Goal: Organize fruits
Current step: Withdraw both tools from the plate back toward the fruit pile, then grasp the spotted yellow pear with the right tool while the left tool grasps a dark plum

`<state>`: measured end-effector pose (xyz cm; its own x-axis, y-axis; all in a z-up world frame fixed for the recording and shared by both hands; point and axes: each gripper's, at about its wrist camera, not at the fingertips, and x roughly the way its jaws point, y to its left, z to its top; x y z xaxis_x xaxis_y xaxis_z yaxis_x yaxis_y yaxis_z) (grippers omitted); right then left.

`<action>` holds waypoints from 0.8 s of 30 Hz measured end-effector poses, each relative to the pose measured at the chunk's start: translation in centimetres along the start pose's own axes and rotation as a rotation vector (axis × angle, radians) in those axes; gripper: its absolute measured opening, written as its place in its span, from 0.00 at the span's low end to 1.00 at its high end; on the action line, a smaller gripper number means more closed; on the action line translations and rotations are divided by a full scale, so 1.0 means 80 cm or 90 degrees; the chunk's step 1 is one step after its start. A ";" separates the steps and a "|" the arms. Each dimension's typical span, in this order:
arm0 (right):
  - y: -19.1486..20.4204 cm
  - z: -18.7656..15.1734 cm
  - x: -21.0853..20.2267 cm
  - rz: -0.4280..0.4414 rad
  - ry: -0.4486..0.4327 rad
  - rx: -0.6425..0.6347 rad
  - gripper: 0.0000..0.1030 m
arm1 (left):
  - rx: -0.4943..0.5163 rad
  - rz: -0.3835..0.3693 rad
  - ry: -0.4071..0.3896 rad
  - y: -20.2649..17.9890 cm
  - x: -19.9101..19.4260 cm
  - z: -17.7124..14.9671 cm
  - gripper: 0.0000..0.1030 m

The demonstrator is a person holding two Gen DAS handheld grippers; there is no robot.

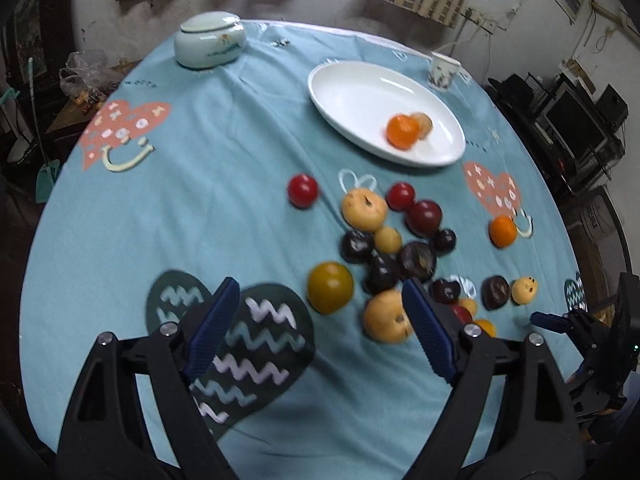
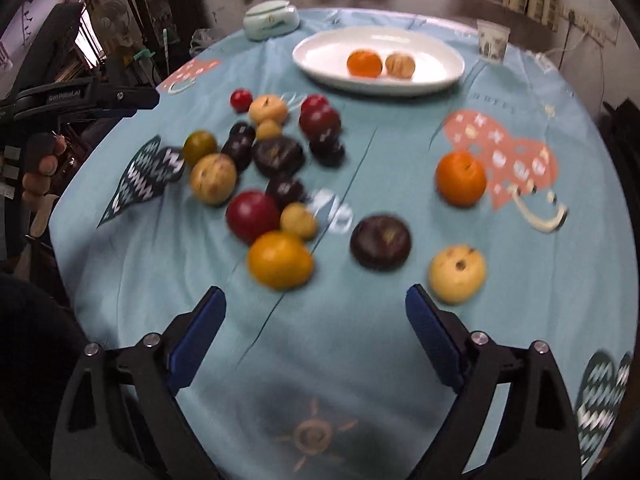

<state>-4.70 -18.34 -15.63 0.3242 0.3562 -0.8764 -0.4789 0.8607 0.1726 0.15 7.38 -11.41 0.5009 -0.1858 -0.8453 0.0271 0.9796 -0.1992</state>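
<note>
A white oval plate [image 1: 352, 92] [image 2: 320, 54] holds an orange [image 1: 402, 131] [image 2: 364, 63] and a tan fruit [image 1: 425, 123] [image 2: 400, 65]. Several loose fruits lie in a cluster on the blue cloth: red, dark purple, yellow and tan ones. In the left wrist view my left gripper [image 1: 320, 316] is open and empty, above the cloth just short of a yellow-green fruit [image 1: 330, 287] and a tan fruit [image 1: 386, 317]. In the right wrist view my right gripper [image 2: 316, 316] is open and empty, near an orange-yellow fruit [image 2: 280, 260], a dark fruit [image 2: 380, 242] and a pale yellow fruit [image 2: 457, 274].
A lidded ceramic jar [image 1: 210, 40] [image 2: 272, 20] stands at the far left of the round table. A paper cup [image 1: 443, 70] [image 2: 492, 42] stands far right. A lone orange [image 1: 503, 231] [image 2: 461, 178] lies to the right. Furniture and clutter surround the table.
</note>
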 end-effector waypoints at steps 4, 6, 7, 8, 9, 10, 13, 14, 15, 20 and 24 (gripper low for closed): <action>-0.049 -0.012 -0.017 -0.050 -0.028 0.086 0.86 | 0.038 -0.019 0.012 -0.026 0.001 -0.010 0.82; -0.077 -0.018 -0.028 -0.092 -0.049 0.125 0.86 | 0.056 -0.028 0.011 -0.038 -0.001 -0.011 0.82; -0.092 -0.022 -0.030 -0.113 -0.051 0.140 0.86 | 0.061 -0.032 0.010 -0.043 -0.002 -0.011 0.82; -0.100 -0.024 -0.029 -0.123 -0.043 0.146 0.86 | 0.069 -0.036 0.008 -0.049 -0.003 -0.011 0.83; -0.105 -0.028 -0.025 -0.127 -0.036 0.148 0.86 | 0.076 -0.038 0.008 -0.054 -0.004 -0.010 0.83; -0.106 -0.029 -0.022 -0.125 -0.035 0.144 0.86 | 0.083 -0.037 0.008 -0.059 -0.005 -0.009 0.83; -0.093 -0.024 -0.015 -0.105 -0.050 0.118 0.86 | 0.097 -0.045 0.009 -0.070 -0.007 -0.005 0.84; -0.089 -0.019 -0.011 -0.103 -0.054 0.107 0.86 | 0.102 -0.046 0.010 -0.075 -0.007 -0.005 0.84; -0.087 -0.014 -0.005 -0.108 -0.054 0.099 0.83 | 0.109 -0.049 0.014 -0.081 -0.006 -0.005 0.84; -0.087 0.007 0.027 -0.089 -0.009 0.062 0.38 | 0.152 -0.058 0.028 -0.115 0.001 -0.007 0.84; -0.094 0.007 0.011 -0.059 -0.014 0.075 0.38 | 0.205 -0.063 0.033 -0.159 0.021 -0.004 0.84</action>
<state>-0.40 -24.27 -17.47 0.3806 0.2805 -0.8812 -0.3476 0.9264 0.1448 0.34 -5.38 -10.44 0.4379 -0.2767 -0.8554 0.3496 0.9290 -0.1215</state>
